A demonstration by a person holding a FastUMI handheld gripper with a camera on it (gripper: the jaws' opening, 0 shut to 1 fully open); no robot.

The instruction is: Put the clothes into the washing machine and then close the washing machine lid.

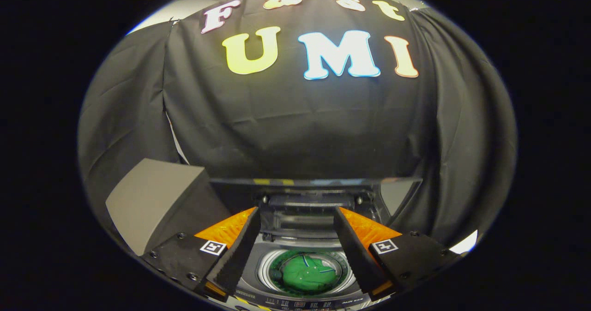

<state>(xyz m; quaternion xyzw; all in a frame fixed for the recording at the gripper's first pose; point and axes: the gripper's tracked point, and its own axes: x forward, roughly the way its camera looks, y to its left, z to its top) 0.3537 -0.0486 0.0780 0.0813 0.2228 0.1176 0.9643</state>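
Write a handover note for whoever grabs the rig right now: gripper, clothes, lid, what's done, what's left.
Gripper: jaws open, holding nothing, poised above the washing machine.
Clothes: a green garment lies inside the drum, seen between the fingers.
Lid: raised at the back of the machine, just beyond the fingertips.
Also: a grey box stands beside the machine, next to the left finger.
Done: clothes loaded.
Left: bring the lid down until it is closed.

The washing machine [295, 255] drum mouth is left unobstructed between the spread, empty gripper [295, 251] fingers. A green garment [307, 274] occupies the drum. At twelve o'clock the raised lid [314, 195] blocks passage; a grey box [147, 195] stands at ten o'clock.
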